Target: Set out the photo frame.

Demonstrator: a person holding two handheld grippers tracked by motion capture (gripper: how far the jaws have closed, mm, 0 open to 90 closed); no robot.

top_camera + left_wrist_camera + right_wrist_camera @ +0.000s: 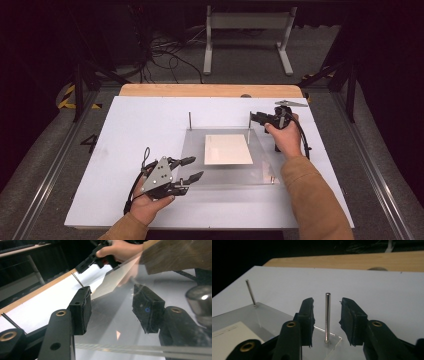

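Pin (327, 317) stands between right gripper (327, 320), untouched.

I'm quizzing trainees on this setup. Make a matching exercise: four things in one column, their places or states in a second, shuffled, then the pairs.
Things
1. right gripper
2. left gripper
3. paper
4. far-left pin

Places or states
A. lies flat mid-plate
B. jaws open at the plate's near-left edge
C. stands alone, no gripper near
D. jaws open either side of the far-right pin

Pairs: 1-D, 2-B, 3-A, 4-C
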